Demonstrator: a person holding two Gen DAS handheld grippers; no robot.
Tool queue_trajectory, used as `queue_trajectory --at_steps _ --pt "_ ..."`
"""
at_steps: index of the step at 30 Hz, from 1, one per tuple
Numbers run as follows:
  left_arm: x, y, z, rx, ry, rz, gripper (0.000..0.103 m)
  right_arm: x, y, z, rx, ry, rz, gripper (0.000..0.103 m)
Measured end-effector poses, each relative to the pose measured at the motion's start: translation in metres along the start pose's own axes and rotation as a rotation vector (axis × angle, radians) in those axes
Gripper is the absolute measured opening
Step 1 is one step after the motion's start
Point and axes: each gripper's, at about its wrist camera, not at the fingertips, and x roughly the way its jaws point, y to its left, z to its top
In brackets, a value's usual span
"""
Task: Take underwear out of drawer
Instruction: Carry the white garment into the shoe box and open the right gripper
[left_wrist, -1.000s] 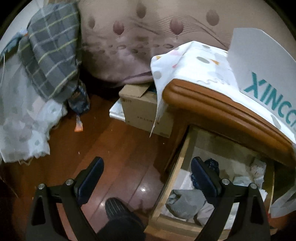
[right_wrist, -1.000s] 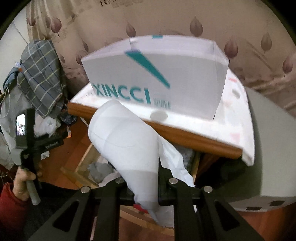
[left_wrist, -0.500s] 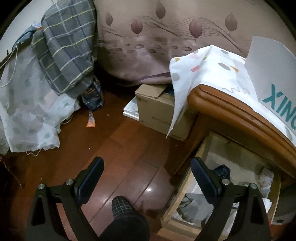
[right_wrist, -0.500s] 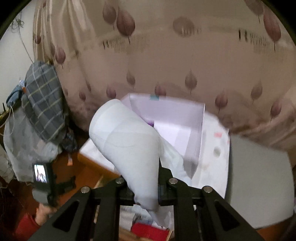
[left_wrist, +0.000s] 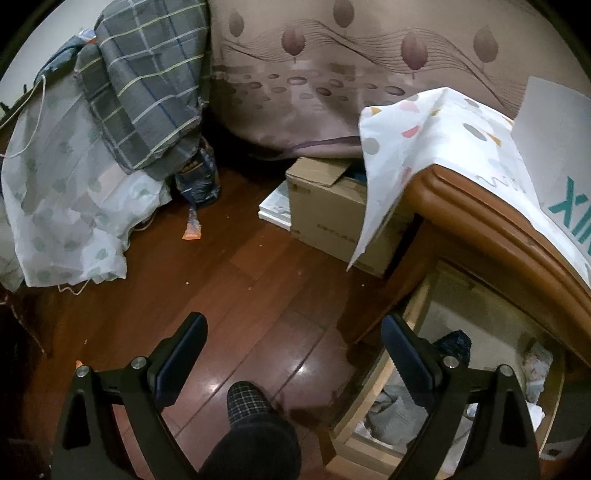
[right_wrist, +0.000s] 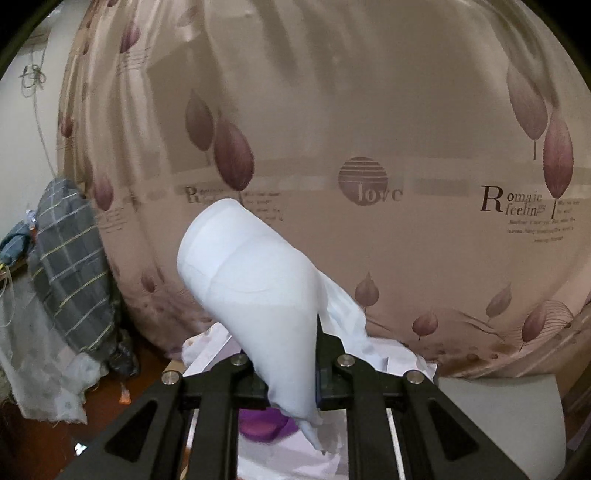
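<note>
Underwear (right_wrist: 255, 295) sits pinched in my right gripper (right_wrist: 284, 380), lifted at 12 o'clock so it hangs free of the drawer (left_wrist: 373, 417). My left gripper (left_wrist: 291, 354) gapes wide and empty over the floor, with the drawer at 4 o'clock.

Dark red-brown wooden floor (left_wrist: 236, 280) is glossy, throwing back a bright glare spot. The white underwear (right_wrist: 258, 295) looks like smooth, thin matt cloth. Right tool (right_wrist: 284, 384) is matt black plastic with shiny metal screws. Brown cardboard box (left_wrist: 332, 206) is dull paper; the orange-brown wooden nightstand edge (left_wrist: 498, 236) has a satin varnish.
</note>
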Motion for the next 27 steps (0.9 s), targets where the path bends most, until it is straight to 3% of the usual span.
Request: queue_trajectory --at_steps 5,11,17,23,27 --pt "0.002 0.006 0.001 -0.015 0.001 0.033 0.094 0.056 -0.006 -0.022 0.01 0.118 -0.053 0.014" --pt "0.003 0.013 0.002 -0.041 0.004 0.051 0.094 0.119 -0.008 -0.078 -0.029 0.318 -0.105 0.014" --pt "0.004 0.019 0.003 -0.064 0.009 0.057 0.094 0.154 -0.008 -0.12 -0.089 0.429 -0.142 0.014" --pt "0.004 0.02 0.003 -0.06 0.013 0.052 0.094 0.179 -0.017 -0.151 -0.063 0.541 -0.156 0.015" --pt "0.003 0.02 0.002 -0.053 0.008 0.045 0.094 0.185 -0.022 -0.163 -0.017 0.582 -0.136 0.026"
